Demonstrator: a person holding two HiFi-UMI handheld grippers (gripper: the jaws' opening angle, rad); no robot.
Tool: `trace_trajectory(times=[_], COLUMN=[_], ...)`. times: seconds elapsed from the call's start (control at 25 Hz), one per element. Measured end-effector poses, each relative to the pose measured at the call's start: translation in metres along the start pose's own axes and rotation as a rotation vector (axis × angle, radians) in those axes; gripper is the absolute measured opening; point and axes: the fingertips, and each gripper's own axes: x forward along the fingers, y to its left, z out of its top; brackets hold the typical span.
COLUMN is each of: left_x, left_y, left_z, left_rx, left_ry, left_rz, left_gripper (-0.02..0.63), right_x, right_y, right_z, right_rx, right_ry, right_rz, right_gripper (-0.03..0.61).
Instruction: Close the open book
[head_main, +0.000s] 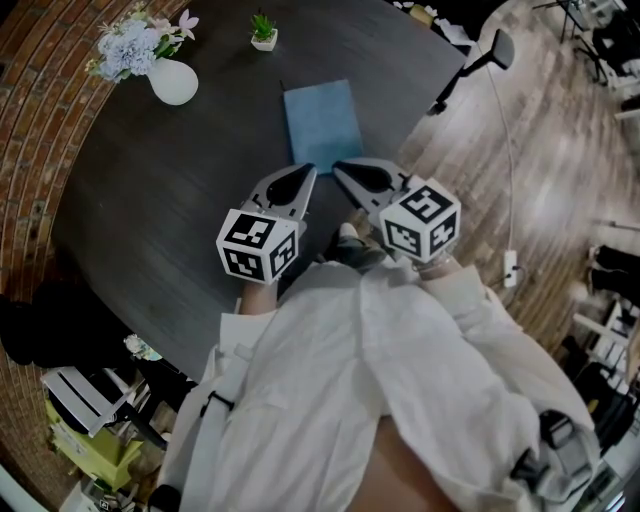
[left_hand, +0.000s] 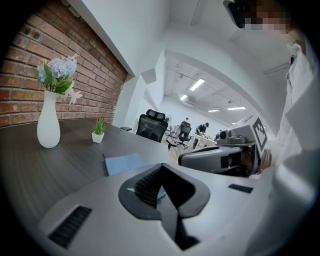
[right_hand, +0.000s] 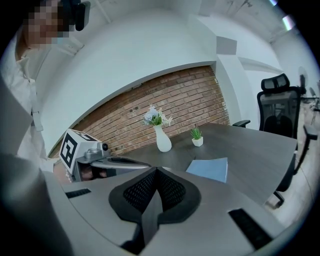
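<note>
Jaws pressed together on both grippers, nothing pinched in either. We hold the left gripper (head_main: 300, 182) and the right gripper (head_main: 350, 176) side by side over the near part of the tabletop (head_main: 150, 200). Their tips angle in toward each other, close but apart.

Book (head_main: 322, 124): blue, flat on the tabletop just beyond both sets of tips, its near edge facing the gap between them. It looks shut, cover up, no pages showing. The left gripper view has it ahead and a little left of the jaws. The right gripper view has it ahead and to the right, clearly apart from the tips. We see no contact from either gripper.

Around: a white vase (head_main: 172, 80) of flowers stands well off to the left on the far side, near the brick wall (right_hand: 165, 95). A small potted plant (head_main: 264, 32) sits past the book's far left corner. A black office chair (left_hand: 151, 125) stands beyond the table's far edge. The path from the jaws to the book is bare tabletop.
</note>
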Motion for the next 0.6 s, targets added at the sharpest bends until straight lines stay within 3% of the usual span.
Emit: trace_trajectory(times=[0.6], left_x=[-0.0012], left_y=[0.0033], left_z=[0.0001], left_rx=[-0.021], left_ry=[-0.004], left_rz=[0.010], left_gripper=[0.005], right_x=[0.0044], right_y=[-0.0091], right_z=[-0.0038], right_rx=[0.026], right_ry=[0.004], right_rz=[-0.024], right_gripper=[0.005])
